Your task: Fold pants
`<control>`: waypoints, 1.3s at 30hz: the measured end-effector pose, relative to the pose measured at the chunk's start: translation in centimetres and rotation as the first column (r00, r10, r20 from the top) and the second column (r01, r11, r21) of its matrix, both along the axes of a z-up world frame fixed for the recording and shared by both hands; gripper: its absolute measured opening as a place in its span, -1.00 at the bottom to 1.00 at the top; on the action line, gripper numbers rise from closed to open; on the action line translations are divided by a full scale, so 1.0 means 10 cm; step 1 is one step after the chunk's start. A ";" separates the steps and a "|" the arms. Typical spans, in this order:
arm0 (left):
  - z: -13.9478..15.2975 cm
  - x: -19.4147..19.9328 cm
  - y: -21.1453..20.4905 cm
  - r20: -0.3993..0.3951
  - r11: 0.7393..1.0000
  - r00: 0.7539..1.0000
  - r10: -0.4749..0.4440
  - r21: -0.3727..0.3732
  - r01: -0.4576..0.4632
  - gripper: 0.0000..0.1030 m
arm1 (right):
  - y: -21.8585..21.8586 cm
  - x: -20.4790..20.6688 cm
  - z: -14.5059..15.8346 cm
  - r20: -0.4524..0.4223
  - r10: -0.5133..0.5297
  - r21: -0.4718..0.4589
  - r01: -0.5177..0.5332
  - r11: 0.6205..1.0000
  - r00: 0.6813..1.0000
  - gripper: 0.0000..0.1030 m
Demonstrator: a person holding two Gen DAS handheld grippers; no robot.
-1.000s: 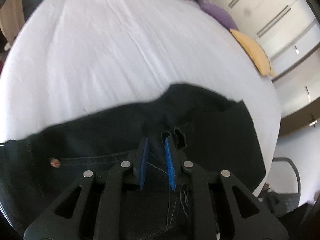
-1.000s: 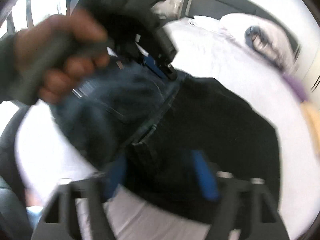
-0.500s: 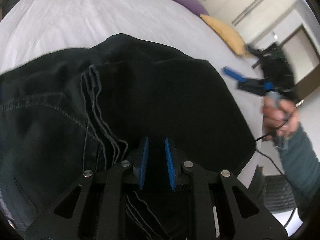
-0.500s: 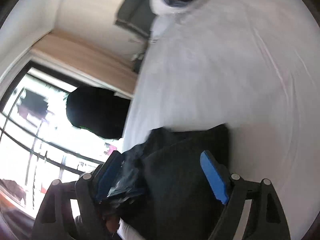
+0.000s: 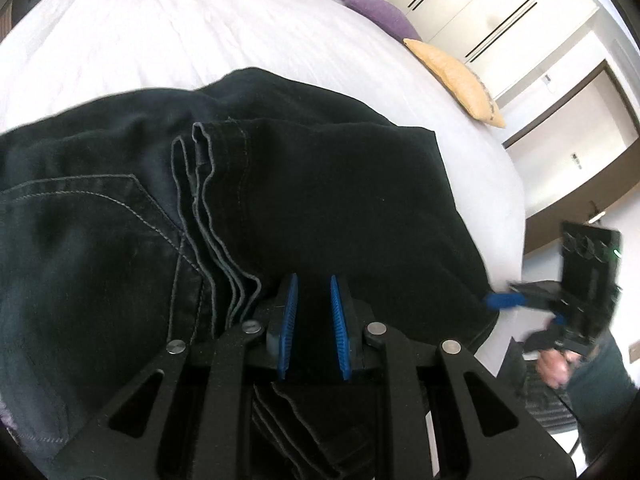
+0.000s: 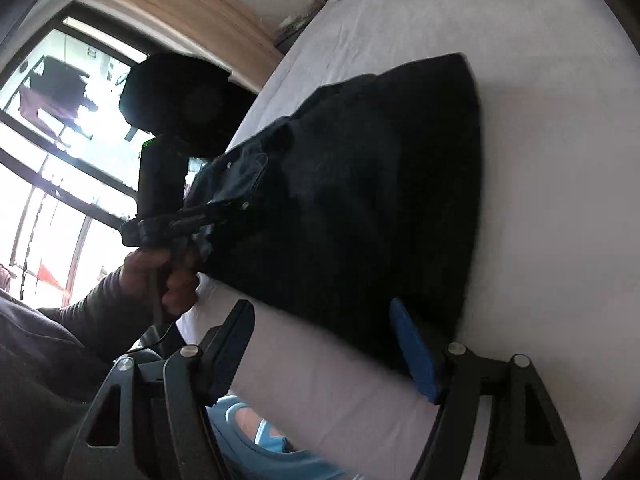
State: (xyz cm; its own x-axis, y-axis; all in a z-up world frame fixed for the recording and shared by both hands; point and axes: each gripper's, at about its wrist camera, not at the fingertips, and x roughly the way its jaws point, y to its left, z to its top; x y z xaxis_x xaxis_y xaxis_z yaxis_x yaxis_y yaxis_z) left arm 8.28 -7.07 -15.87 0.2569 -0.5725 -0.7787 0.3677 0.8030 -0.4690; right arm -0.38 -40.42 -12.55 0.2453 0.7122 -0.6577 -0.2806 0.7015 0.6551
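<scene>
Two tongs [image 5: 312,292] [image 6: 324,340], one pants [image 5: 320,200].

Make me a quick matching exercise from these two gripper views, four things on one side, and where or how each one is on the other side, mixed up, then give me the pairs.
Things:
1. black denim pants
2. left gripper
3. right gripper
4. mustard-yellow cushion

States:
A. wide open, holding nothing
B. at the far edge of the white bed sheet
C. folded over, spread on the bed
D. closed on black fabric

Pairs: 1-C, 2-D, 3-A, 4-B
</scene>
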 end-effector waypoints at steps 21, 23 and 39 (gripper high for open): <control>0.08 -1.63 2.70 -0.141 0.584 0.622 0.770 -0.235 -0.777 0.99 | 1.60 0.55 0.33 0.031 -0.101 0.458 0.076 0.885 0.994 0.56; -0.08 -1.48 2.70 -0.207 0.554 0.600 0.773 -0.243 -0.796 0.99 | 1.64 0.54 0.31 0.018 -0.080 0.474 0.062 0.878 0.997 0.52; -0.27 -1.14 2.82 -0.336 0.462 0.549 0.766 -0.307 -0.832 -0.51 | 1.55 0.78 -0.04 -0.129 -0.141 0.200 0.165 0.966 0.982 0.52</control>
